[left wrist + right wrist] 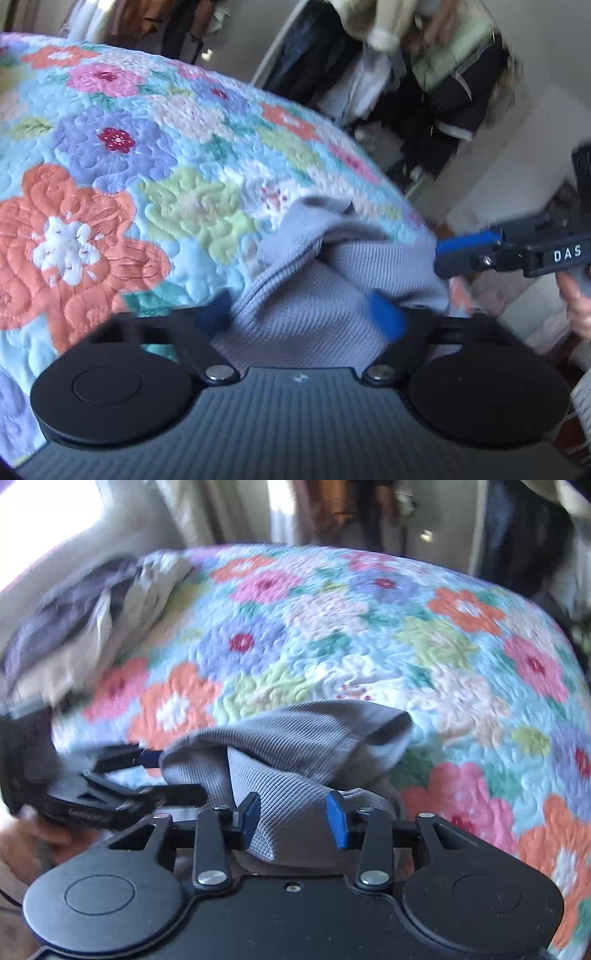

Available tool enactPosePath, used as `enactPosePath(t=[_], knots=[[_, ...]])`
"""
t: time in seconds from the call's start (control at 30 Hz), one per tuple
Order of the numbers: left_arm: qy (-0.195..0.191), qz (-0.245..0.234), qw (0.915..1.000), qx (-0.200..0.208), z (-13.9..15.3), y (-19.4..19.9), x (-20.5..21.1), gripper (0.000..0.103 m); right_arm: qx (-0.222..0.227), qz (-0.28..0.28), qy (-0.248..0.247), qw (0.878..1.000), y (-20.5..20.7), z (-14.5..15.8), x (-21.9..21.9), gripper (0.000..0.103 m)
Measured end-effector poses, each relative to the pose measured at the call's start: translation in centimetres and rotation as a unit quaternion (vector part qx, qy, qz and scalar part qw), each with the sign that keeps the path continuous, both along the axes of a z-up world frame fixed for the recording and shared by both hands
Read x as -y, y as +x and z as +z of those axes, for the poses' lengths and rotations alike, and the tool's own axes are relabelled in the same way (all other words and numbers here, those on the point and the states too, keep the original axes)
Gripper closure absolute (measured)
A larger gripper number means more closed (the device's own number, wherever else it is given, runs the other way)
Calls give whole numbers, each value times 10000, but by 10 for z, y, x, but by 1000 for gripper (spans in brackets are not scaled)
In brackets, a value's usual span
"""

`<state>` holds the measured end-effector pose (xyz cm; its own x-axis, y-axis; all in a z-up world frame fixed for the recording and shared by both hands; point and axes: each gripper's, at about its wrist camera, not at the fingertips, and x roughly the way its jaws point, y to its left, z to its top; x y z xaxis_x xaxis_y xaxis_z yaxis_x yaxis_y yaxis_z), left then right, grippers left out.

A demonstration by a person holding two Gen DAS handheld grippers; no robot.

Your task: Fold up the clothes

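Over the floral quilt (424, 635), my 2 grippers (295, 818) (310, 314) pinch the grey knit garment (295, 746), jaws part-closed on cloth; I should lift evenly.

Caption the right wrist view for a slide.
Right tongs and left tongs grip a grey knit over a floral quilt.

Grey ribbed knit garment bunched up over the flowered quilt

We see one grey-lavender ribbed knit garment (314, 295), crumpled rather than flat, gathered into thick folds with a rounded edge turned over at its far end (295, 738). We see it held up at the near edge of the quilt, its upper fold arching over a darker hollow, a paler inner layer showing beneath. We cannot tell what sort of garment it is, nor how much of it hangs below our views.
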<state>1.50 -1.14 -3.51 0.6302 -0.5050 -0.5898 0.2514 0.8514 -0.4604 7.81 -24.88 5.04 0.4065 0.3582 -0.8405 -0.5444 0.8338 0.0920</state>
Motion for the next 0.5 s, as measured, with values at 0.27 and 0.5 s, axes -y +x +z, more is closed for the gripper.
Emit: enactPosePath(t=[0.27, 0.5], knots=[[952, 282, 9937, 516, 18, -9, 6, 94, 511, 511, -946, 9929, -13, -38, -50, 28], [175, 138, 9992, -327, -2, 3, -2, 51, 154, -475, 426, 9978, -2, -32, -14, 75]])
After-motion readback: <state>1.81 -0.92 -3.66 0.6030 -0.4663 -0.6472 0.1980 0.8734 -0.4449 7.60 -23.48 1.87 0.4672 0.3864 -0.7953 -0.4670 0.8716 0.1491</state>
